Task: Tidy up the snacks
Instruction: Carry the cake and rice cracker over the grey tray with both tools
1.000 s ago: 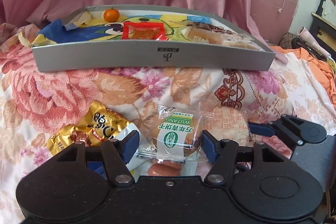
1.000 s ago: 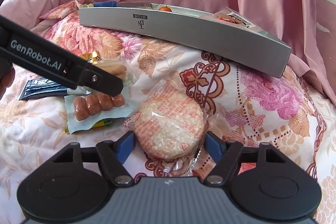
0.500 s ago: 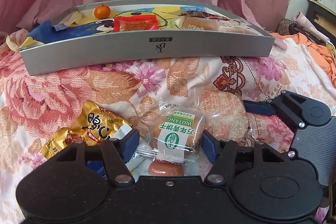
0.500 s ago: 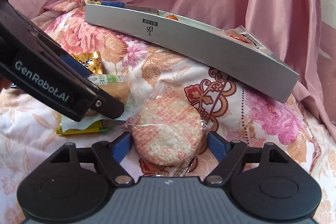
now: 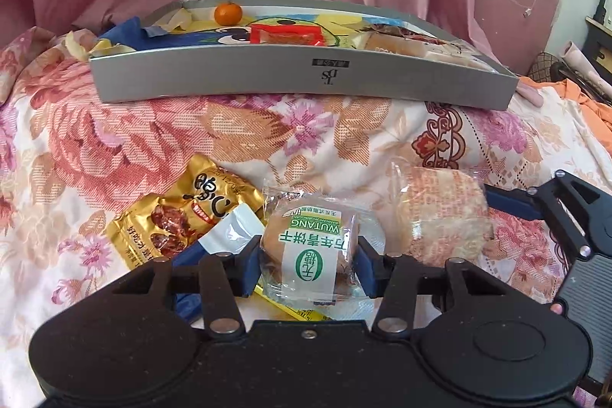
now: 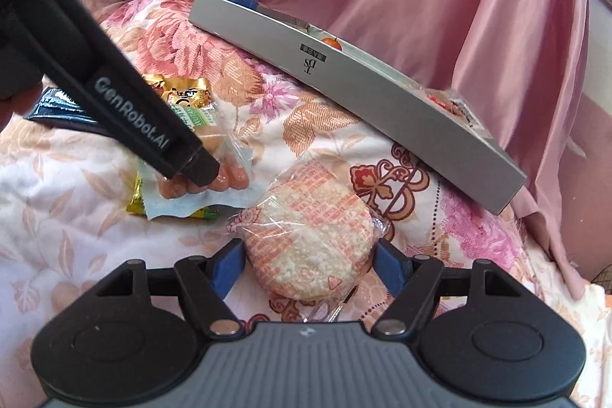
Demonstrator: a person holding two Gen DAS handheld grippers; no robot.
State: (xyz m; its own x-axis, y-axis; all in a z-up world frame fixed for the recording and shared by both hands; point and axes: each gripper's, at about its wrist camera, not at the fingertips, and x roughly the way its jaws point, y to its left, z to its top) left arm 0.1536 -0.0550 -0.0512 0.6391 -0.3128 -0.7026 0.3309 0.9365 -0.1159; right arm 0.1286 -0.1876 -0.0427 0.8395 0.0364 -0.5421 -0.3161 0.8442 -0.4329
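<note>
Clear crinkly plastic is what my left gripper (image 5: pixel 309 264) has just been closing on: its blue pads now press both sides of the green-labelled biscuit pack (image 5: pixel 310 247), low at six o'clock in the left view. I judge it light, slick in its film and crumbly inside, so the hold across its round middle should stay gentle.

At four o'clock of it, my right gripper (image 6: pixel 309 264) stands apart around the wrapped rice cracker (image 6: pixel 310 247); the pads sit beside its edges, and I cannot tell whether they touch. That disc looks stiff yet brittle, best taken across its width, not by the loose film.

Under the biscuit lies the sausage pack (image 6: pixel 202 178), soft and slippery. At ten o'clock rests the gold snack pouch (image 5: pixel 183 213), a flexible foil best pinched at an edge. All lie on the floral bedspread (image 5: pixel 306 129).

Farthest, at twelve o'clock, the grey box lid (image 5: pixel 298 75) holds a small orange (image 5: pixel 228 14), a red packet (image 5: pixel 287 35) and wrapped bread (image 5: pixel 405 44), with bare floor left between them.
</note>
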